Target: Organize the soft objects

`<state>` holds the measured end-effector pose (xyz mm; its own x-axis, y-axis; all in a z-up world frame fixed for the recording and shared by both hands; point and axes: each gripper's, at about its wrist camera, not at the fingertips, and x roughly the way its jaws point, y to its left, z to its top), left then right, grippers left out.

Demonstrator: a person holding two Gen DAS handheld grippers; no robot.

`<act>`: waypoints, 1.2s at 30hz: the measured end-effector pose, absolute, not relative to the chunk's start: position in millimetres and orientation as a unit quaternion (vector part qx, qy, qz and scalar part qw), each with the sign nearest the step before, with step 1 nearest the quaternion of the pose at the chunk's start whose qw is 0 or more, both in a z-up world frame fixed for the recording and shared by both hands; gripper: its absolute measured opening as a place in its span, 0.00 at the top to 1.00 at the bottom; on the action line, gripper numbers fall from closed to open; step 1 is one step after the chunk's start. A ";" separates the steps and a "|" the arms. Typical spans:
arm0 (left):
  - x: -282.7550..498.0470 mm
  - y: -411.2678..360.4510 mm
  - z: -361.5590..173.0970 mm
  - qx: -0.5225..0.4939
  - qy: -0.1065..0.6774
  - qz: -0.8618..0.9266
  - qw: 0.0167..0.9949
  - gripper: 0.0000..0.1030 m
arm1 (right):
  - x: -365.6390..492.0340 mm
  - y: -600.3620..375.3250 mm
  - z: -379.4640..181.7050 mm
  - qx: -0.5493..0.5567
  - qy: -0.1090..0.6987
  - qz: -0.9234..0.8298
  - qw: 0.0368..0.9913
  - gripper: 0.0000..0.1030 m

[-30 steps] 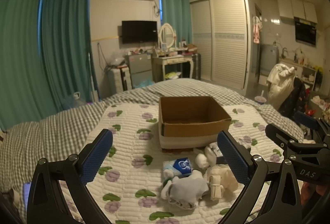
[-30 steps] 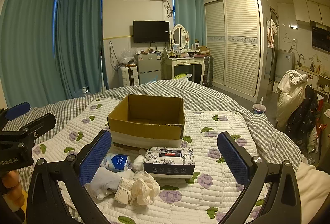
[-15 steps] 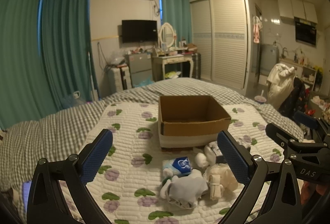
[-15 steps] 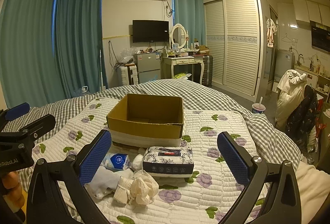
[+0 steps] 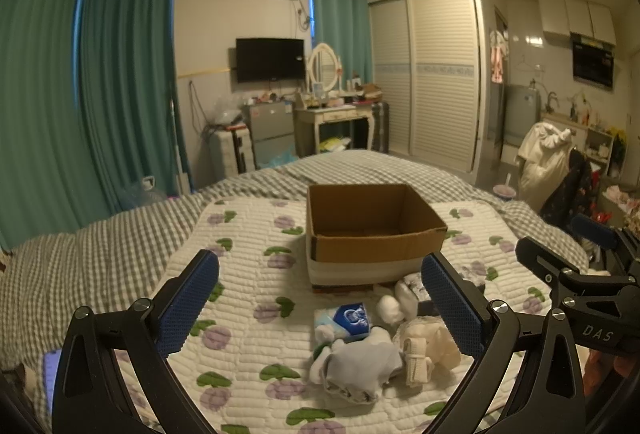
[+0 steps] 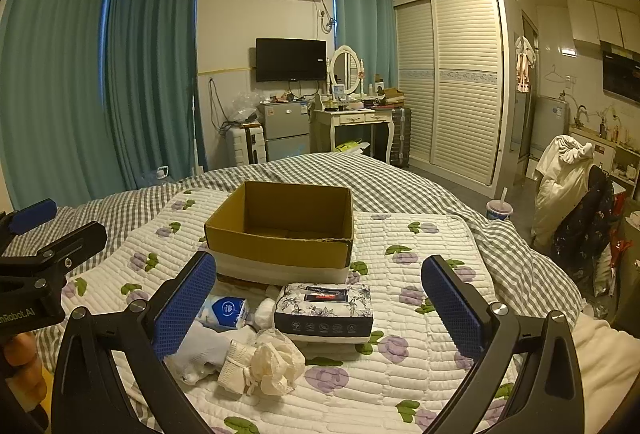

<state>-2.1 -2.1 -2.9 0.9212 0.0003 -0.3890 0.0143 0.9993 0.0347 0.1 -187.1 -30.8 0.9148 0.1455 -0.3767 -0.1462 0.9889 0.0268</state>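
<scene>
An open cardboard box [image 5: 372, 230] [image 6: 280, 230] stands empty on the quilted bed. In front of it lie soft things: a floral tissue pack [image 6: 324, 308], a small blue-and-white tissue packet [image 5: 346, 320] [image 6: 224, 310], a grey-white glove [image 5: 356, 362] [image 6: 196, 350], a cream mesh bath ball [image 5: 426, 348] [image 6: 268, 362] and a white cotton ball [image 5: 388, 308]. My left gripper [image 5: 320, 304] is open and empty, above and short of the pile. My right gripper [image 6: 320, 304] is open and empty, over the tissue pack.
A flower-print quilt [image 6: 420, 246] covers a grey checked bedspread [image 5: 100, 258]. Each gripper shows at the edge of the other's view. A dressing table [image 6: 352, 122], a wardrobe [image 6: 452, 82] and green curtains [image 5: 120, 82] stand beyond the bed.
Both grippers have barely shifted. The objects lie where they were.
</scene>
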 end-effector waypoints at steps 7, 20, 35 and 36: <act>-2.6 -2.8 -3.6 0.018 0.198 -0.005 0.980 0.00 | 0.2 -187.3 -30.9 -0.001 0.193 0.074 0.978 0.00; -2.1 -4.4 -2.5 0.018 0.197 -0.007 0.980 0.00 | -0.5 -188.3 -29.9 -0.001 0.194 0.074 0.978 0.00; -3.2 -4.0 -18.9 0.029 0.228 -0.012 0.973 0.00 | -17.6 -182.9 -29.3 -0.029 0.231 0.077 0.969 0.00; -0.4 -5.1 -28.3 0.032 0.239 -0.014 0.970 0.00 | -15.3 -182.5 -38.6 -0.032 0.245 0.079 0.966 0.00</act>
<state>-0.4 -5.1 -28.3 0.8858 -0.0108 -0.4640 0.0416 0.9976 0.0562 -15.3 -182.5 -38.6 0.8674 0.1378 -0.4782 -0.1687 0.9854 -0.0220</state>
